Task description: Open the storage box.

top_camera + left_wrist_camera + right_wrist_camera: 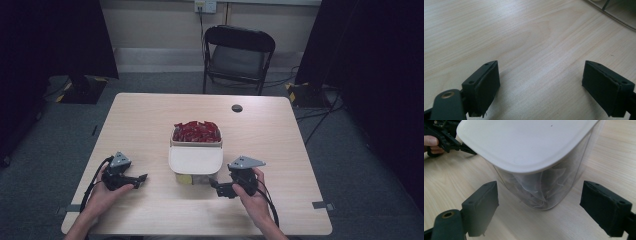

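Facing me near the middle of the pale wooden table (150, 125) is a clear plastic canister with a rounded white lid (529, 142), and just behind it stands an open box heaped with red foil-wrapped packets (196, 132). Through the canister's wall I can make out what look like thin translucent sachets, so I judge it light and not top-heavy — yet the wall is smooth, glossy and thin, likely to flex a little and slip if I pinch it at the curved corner. The better hold, to my mind, is across two flatter side walls just under the lid's rim, where the overhang would stop it sliding down; the lid itself may lift off if I pull on it alone. I can read no brand, label or writing on lid, wall or packets. My right gripper (539, 207) points at the canister's base with jaws spread wide, wider than the corner in front of them, holding nothing. My left gripper (541, 87) rests low over bare wood to the canister's left, well apart from it, jaws equally wide and empty. Beyond the table — a black folding chair (239, 55).
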The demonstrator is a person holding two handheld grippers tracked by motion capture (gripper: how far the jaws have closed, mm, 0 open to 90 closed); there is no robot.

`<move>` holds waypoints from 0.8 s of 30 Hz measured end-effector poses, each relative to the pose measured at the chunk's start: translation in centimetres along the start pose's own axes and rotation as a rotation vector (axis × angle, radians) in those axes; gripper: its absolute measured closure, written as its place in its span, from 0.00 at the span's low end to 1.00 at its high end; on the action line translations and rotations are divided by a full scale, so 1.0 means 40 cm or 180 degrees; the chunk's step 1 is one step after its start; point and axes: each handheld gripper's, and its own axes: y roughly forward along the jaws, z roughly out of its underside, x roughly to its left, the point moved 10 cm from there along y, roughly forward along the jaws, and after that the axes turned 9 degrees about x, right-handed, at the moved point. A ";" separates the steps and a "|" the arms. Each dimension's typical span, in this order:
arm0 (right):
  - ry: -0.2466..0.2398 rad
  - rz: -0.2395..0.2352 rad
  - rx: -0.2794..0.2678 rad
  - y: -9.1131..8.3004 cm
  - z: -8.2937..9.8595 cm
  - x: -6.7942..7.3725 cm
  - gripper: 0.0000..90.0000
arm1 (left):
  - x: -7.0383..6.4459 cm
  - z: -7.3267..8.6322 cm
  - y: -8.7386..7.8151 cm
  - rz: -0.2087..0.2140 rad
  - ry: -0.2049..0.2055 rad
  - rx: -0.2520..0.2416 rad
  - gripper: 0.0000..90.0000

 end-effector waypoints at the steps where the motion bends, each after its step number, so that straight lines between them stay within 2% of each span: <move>1: 0.0010 0.0000 0.0008 0.004 -0.002 0.001 0.16 | 0.000 0.000 0.000 0.0002 0.0004 -0.0003 0.16; 11: 0.0028 -0.0040 0.0031 0.037 -0.022 0.008 0.16 | 0.001 -0.001 0.001 0.0009 0.0007 -0.0004 0.15; 14: 0.0046 -0.0032 0.0030 0.038 -0.035 -0.002 0.15 | 0.001 -0.002 0.002 0.0009 0.0004 -0.0010 0.15; 17: 0.0030 -0.0096 0.0029 0.040 -0.048 -0.002 0.14 | 0.002 -0.003 0.002 0.0009 0.0005 -0.0004 0.15; 21: 0.0000 -0.0050 0.0054 0.049 -0.049 0.001 0.12 | 0.002 -0.003 0.002 0.0010 0.0002 -0.0005 0.15; 24: 0.0023 -0.0111 0.0045 0.048 -0.049 0.000 0.12 | 0.001 -0.003 0.002 0.0010 0.0002 -0.0004 0.15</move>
